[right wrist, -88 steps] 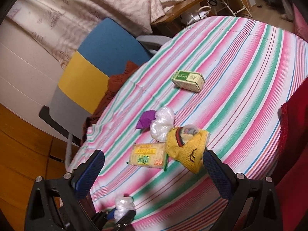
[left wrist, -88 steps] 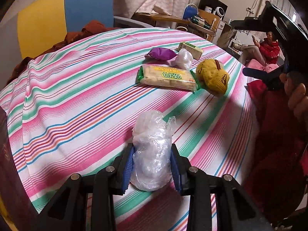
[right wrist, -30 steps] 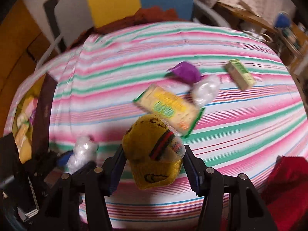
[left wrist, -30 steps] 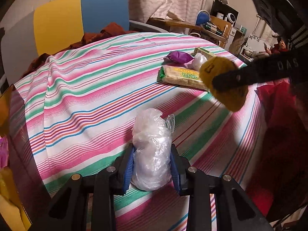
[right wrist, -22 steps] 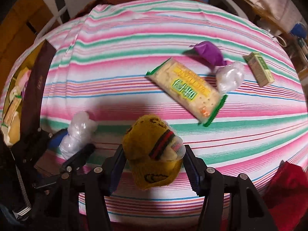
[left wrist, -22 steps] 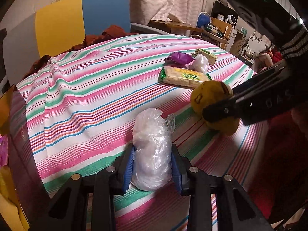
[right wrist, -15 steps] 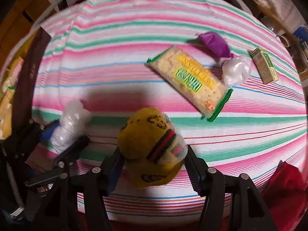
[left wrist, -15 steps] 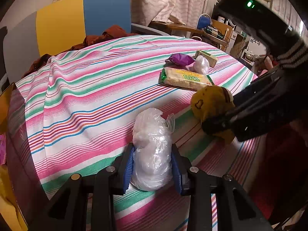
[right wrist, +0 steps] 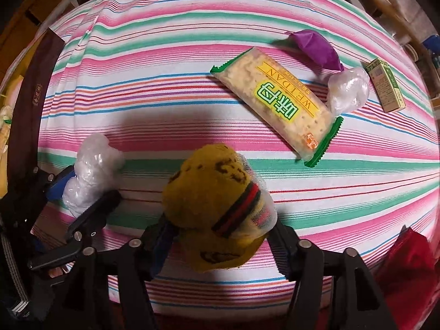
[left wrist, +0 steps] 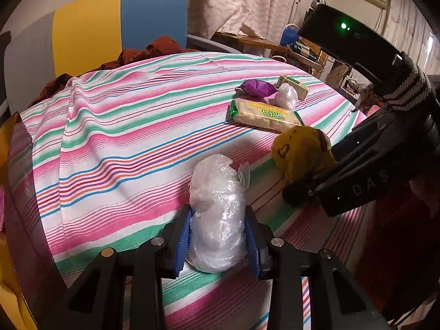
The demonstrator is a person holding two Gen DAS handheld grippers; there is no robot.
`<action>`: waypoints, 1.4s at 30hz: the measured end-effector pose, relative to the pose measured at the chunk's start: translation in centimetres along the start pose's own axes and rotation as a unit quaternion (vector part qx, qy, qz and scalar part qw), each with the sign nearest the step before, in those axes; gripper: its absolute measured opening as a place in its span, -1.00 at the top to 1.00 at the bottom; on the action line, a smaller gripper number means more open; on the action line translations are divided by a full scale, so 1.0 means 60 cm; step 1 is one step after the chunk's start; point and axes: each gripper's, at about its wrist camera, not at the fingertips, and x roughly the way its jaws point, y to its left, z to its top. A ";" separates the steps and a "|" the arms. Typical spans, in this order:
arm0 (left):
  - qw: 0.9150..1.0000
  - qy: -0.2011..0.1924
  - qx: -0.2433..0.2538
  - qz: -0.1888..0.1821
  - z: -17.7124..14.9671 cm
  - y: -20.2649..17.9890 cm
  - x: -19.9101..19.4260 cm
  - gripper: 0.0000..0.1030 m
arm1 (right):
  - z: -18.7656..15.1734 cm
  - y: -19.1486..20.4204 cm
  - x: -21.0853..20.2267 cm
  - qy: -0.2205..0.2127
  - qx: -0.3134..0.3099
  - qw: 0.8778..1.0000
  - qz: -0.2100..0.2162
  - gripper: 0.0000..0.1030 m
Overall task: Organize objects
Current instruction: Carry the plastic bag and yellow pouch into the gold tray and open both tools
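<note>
Since 2.9 s ago, the yellow knit hat (right wrist: 217, 211) has left its spot beside the cracker packet (right wrist: 277, 101) and now sits pinched between the fingers of the right gripper (right wrist: 220, 236), held above the near part of the table. The left gripper (left wrist: 217, 236) is as before, its blue pads pressed against a clear plastic bag (left wrist: 217, 220) close to the near table edge.

Surface: a round table under a pink, green and white striped cloth (left wrist: 123, 126). The cracker packet lies flat toward the far right. A purple wrapper (right wrist: 316, 46) and a small white plastic bundle (right wrist: 348, 88) lie just beside its far end, the bundle touching the packet. A small green box (right wrist: 386, 85) lies near the right edge, apart from the bundle.

Room: a chair with a yellow and blue back (left wrist: 118, 24) stands behind the table with brown cloth (left wrist: 148, 52) draped over it. Pale curtains (left wrist: 247, 0) hang beyond, and a cluttered desk (left wrist: 275, 46) stands at the far right.

Open room: the centre and left of the cloth lie bare. A dark panel (right wrist: 30, 82) stands at the left edge.
</note>
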 end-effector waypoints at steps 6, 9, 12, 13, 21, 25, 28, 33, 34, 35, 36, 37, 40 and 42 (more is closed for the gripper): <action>1.000 0.004 -0.002 0.000 0.004 0.003 -0.005 0.35 | 0.000 -0.011 -0.024 -0.037 0.021 0.999 0.025 0.24; 1.000 0.003 -0.004 0.011 0.004 0.005 -0.011 0.35 | 0.001 -0.013 -0.031 -0.046 0.022 0.998 0.031 0.28; 1.000 -0.007 -0.012 0.023 0.009 0.009 -0.028 0.36 | -0.001 -0.017 -0.040 -0.058 0.025 0.997 0.039 0.29; 1.000 -0.015 -0.012 0.024 0.012 0.009 -0.039 0.36 | -0.002 -0.019 -0.044 -0.064 0.028 0.997 0.043 0.29; 0.994 -0.083 -0.004 0.067 0.038 0.001 -0.137 0.35 | -0.014 -0.053 -0.072 -0.111 0.046 0.990 0.074 0.29; 0.990 -0.107 -0.012 0.090 0.040 0.021 -0.182 0.35 | -0.024 -0.058 -0.083 -0.132 0.054 0.986 0.085 0.29; 0.987 -0.114 -0.028 0.106 0.037 0.041 -0.205 0.35 | -0.030 -0.053 -0.094 -0.151 0.060 0.982 0.099 0.29; 0.983 -0.123 -0.053 0.129 0.025 0.077 -0.234 0.34 | -0.012 0.010 -0.098 -0.175 0.046 0.975 0.132 0.29; 0.981 -0.125 -0.060 0.136 0.021 0.087 -0.241 0.34 | -0.008 0.023 -0.099 -0.178 0.042 0.974 0.137 0.29; 0.980 -0.126 -0.065 0.140 0.017 0.094 -0.246 0.34 | -0.005 0.035 -0.102 -0.181 0.037 0.972 0.143 0.29; 0.979 -0.127 -0.071 0.144 0.014 0.101 -0.250 0.34 | -0.002 0.052 -0.107 -0.186 0.030 0.970 0.153 0.29; 0.977 -0.127 -0.079 0.150 0.010 0.112 -0.254 0.34 | 0.002 0.066 -0.109 -0.189 0.025 0.969 0.159 0.29; 0.974 -0.128 -0.099 0.162 -0.001 0.137 -0.263 0.34 | 0.007 0.110 -0.121 -0.197 0.006 0.964 0.177 0.29; 0.971 -0.129 -0.112 0.168 -0.011 0.153 -0.272 0.34 | 0.010 0.143 -0.130 -0.205 -0.013 0.962 0.179 0.29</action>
